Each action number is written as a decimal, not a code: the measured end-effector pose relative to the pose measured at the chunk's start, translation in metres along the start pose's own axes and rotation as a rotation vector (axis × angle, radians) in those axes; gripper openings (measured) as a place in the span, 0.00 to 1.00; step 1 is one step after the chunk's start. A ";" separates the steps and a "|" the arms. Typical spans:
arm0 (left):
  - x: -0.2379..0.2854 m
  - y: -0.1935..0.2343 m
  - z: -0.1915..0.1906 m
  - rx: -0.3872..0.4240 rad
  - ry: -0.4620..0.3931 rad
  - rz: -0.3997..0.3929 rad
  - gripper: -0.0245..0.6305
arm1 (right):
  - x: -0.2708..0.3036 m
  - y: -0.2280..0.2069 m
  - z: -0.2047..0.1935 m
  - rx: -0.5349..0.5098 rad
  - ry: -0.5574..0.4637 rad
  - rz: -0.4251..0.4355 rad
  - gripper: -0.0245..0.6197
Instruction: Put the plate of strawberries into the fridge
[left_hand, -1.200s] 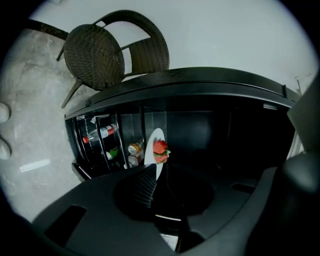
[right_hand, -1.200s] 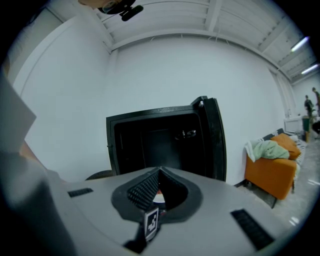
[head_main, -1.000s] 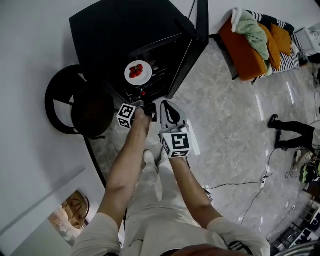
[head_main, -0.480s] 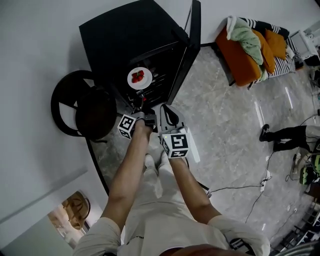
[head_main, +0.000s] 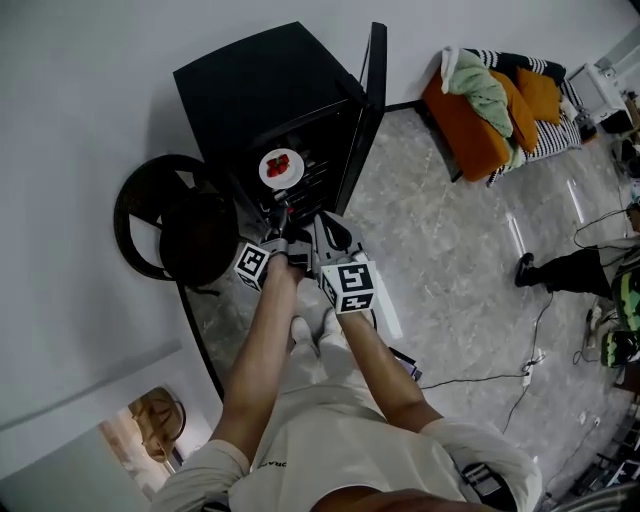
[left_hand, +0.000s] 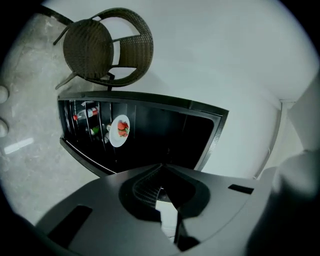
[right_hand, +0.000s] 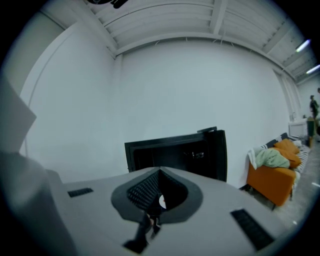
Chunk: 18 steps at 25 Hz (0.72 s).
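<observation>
White plate of strawberries (head_main: 281, 167) already rests inside the fridge (head_main: 250, 80). At its six o'clock, the left gripper (left_hand: 161, 166) and right gripper (right_hand: 160, 171) are clenched, empty. The door (head_main: 368, 110) stands open, likely the only step left.

Studio hall: sofa (head_main: 468, 128), fridge (head_main: 262, 85), floor cables (head_main: 497, 379)

Strawberries (head_main: 278, 165) too small to count; fridge (head_main: 265, 85) interior too dark.

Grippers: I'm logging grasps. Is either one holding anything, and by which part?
Nothing is held. The left gripper and right gripper are both shut empty; the plate of strawberries sits in the fridge.
</observation>
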<state>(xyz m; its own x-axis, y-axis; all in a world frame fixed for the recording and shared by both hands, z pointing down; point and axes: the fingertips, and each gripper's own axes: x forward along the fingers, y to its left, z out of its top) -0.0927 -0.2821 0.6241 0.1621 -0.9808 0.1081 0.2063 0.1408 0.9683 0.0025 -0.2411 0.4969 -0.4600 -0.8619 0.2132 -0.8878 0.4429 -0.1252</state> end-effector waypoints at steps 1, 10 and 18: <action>-0.005 -0.007 -0.002 -0.003 0.002 -0.006 0.04 | -0.003 0.001 0.005 0.002 -0.001 0.002 0.06; -0.031 -0.056 -0.017 0.035 0.042 -0.042 0.04 | -0.018 0.017 0.042 -0.010 -0.015 0.017 0.06; -0.061 -0.102 -0.016 0.064 0.024 -0.077 0.04 | -0.037 0.029 0.075 -0.034 -0.064 0.028 0.06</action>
<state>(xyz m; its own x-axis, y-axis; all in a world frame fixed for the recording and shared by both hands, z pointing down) -0.1082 -0.2347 0.5150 0.1718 -0.9847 0.0280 0.1573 0.0555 0.9860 -0.0051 -0.2150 0.4122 -0.4840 -0.8625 0.1476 -0.8750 0.4743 -0.0974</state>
